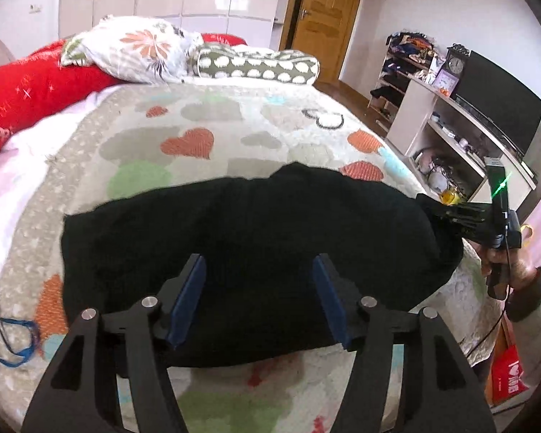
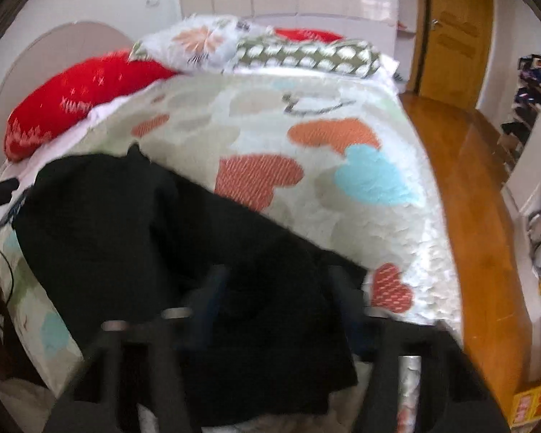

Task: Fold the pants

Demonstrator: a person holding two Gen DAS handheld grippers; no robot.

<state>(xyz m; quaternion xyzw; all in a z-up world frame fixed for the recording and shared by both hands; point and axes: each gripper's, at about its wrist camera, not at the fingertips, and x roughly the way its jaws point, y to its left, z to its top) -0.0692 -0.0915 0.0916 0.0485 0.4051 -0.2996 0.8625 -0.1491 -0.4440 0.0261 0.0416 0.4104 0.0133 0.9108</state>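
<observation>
left tongs (image 1: 258, 296): spread, nothing between the blue pads, hovering over the near edge of the black pants (image 1: 234, 238). the pants lie across the foot of the bed (image 1: 234, 126), on the heart-patterned blanket, already doubled into a wide band.

right tongs (image 1: 447, 216): pressed together at the right end of the band, apparently pinching the fabric there; blur in the right wrist view prevents confirmation.

procedure for the fold in hand, as judged:
- bring the left tongs onto the near left corner and close on all layers.
- lift both ends level, keeping the cloth taut between them.
- carry the right end over toward the left, edges aligned.
- lower flat before releasing, so the layers do not slide off the bed edge.
</observation>
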